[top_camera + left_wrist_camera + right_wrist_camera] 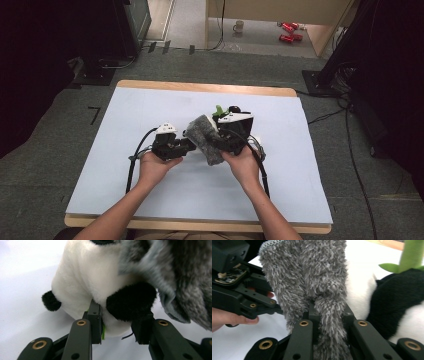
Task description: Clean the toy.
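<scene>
At frame centre, the left gripper [117,325] clamps the panda toy [85,282]; the right gripper [328,322] clamps the grey cloth [312,277] draped over the panda, covering it.

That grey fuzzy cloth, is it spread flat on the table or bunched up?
Bunched up. The grey fuzzy cloth hangs in folds, a gathered fold pinched in the right gripper, draped against the panda plush toy, not flat on the table.

High view: looked forward and down from above the person's side, well back from the table [150,100].
Left gripper view: sat just behind its own fingers [96,315], very near the panda plush [82,277].
Right gripper view: sat just behind its fingers [312,312], very near the grey fluffy cloth [312,277].
Shared: cloth and panda.
</scene>
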Demonstrator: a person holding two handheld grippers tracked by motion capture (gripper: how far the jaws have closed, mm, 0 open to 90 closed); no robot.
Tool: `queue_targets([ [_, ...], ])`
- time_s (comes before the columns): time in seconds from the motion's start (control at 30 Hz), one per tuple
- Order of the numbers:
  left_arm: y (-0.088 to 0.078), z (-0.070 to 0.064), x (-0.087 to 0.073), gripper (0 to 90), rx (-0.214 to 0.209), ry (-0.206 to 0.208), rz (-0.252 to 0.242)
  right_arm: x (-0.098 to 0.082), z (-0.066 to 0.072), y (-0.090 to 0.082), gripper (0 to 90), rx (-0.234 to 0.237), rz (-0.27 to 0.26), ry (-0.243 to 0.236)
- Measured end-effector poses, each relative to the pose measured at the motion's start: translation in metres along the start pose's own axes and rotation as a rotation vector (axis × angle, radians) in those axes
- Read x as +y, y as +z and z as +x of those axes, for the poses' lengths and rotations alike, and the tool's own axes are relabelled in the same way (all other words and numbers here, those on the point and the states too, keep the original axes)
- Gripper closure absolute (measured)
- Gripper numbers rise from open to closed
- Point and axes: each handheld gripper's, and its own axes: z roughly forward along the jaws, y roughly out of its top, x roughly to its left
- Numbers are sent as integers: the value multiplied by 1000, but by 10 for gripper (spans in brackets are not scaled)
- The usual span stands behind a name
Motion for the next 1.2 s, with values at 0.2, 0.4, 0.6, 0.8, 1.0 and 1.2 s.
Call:
queue_targets([
  [0.2, -1, 6, 0, 657, 0, -14, 7, -4, -15, -5, 785, -82, 11, -2],
  [0.4, -1, 8, 2, 658, -17, -3, -2, -7, -43, -18, 791, -100, 3, 70],
  [0.6, -2, 15, 2, 661, -24, -24, 1, -6, -57, -37, 791, -155, -36, 97],
  [0.8, -2, 17, 3, 662, -26, -6, 1, -14, -82, -53, 791, -181, -70, 167],
  [1.0, -2, 22, 5, 662, -26, -21, 4, -17, -88, -62, 791, -247, -78, 166],
  [1.2, -3, 29, 8, 666, -29, -31, 8, -25, -100, -73, 791, -271, -82, 218],
])
